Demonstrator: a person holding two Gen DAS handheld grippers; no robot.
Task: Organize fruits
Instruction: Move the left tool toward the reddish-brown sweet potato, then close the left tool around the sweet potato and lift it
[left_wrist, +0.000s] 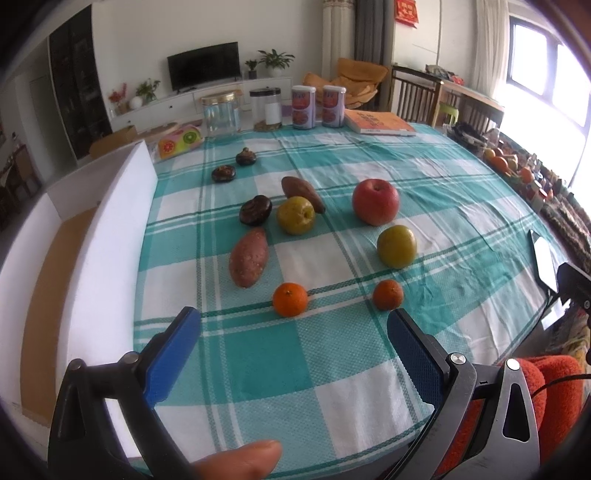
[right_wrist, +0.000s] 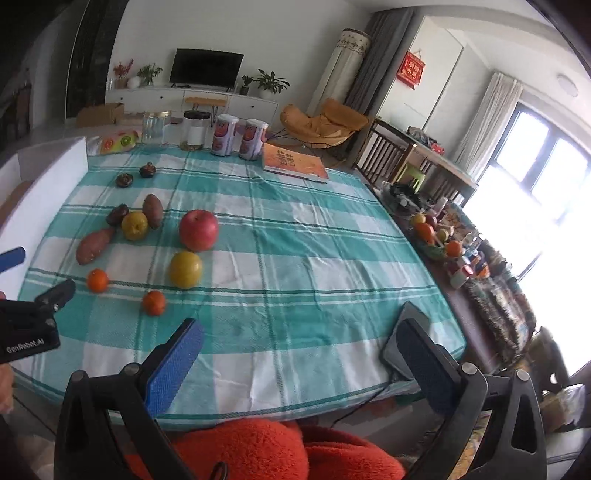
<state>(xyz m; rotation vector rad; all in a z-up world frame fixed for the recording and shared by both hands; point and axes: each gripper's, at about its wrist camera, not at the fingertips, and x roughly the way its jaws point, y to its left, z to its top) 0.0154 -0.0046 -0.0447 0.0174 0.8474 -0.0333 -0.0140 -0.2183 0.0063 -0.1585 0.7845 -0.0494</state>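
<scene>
At the far edge of my teal-and-white checked tablecloth (left_wrist: 332, 369) stand a clear glass jar (left_wrist: 221, 114), a dark-lidded jar (left_wrist: 266, 109) and two printed canisters (left_wrist: 303, 107) side by side, with an orange book (left_wrist: 378, 122) lying flat to their right and a fruit-patterned pouch (left_wrist: 180, 140) to the left. A white foam box (left_wrist: 122, 206) sits against the left side of the table, and a phone (right_wrist: 402, 339) lies near the right corner. Beyond I see a television (right_wrist: 207, 67) on a white cabinet (right_wrist: 192, 99), potted plants (right_wrist: 271, 83) and an orange lounge chair (right_wrist: 321, 123)
</scene>
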